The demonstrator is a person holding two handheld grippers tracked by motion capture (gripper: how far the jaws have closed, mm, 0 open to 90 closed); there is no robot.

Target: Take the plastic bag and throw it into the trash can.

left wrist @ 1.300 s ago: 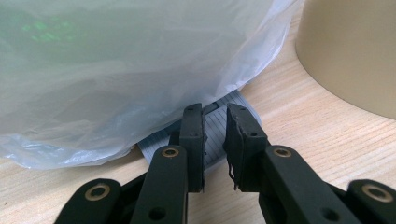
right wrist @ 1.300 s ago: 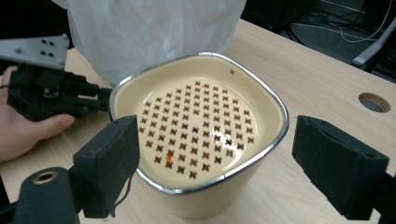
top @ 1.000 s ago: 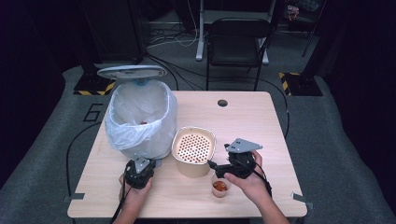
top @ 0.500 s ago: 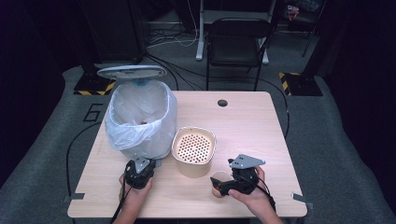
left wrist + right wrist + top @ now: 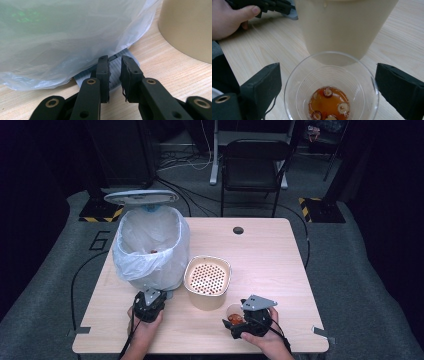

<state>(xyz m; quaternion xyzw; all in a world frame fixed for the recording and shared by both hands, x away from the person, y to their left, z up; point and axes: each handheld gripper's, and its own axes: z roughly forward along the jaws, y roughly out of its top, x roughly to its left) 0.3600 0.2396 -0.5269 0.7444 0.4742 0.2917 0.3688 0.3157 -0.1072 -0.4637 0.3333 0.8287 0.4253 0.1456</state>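
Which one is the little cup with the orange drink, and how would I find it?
Start at the light wooden table and find the round beige pot with a holed insert near its middle. Just in front of it, toward the person, stands a small clear plastic cup. It alone is see-through, with amber liquid and round floating pieces at the bottom.

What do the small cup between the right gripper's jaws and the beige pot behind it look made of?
Cup: thin clear plastic, glossy; ribbed walls show the table and amber liquid through them. Pot: opaque beige, matte, probably plastic; its top insert is perforated.
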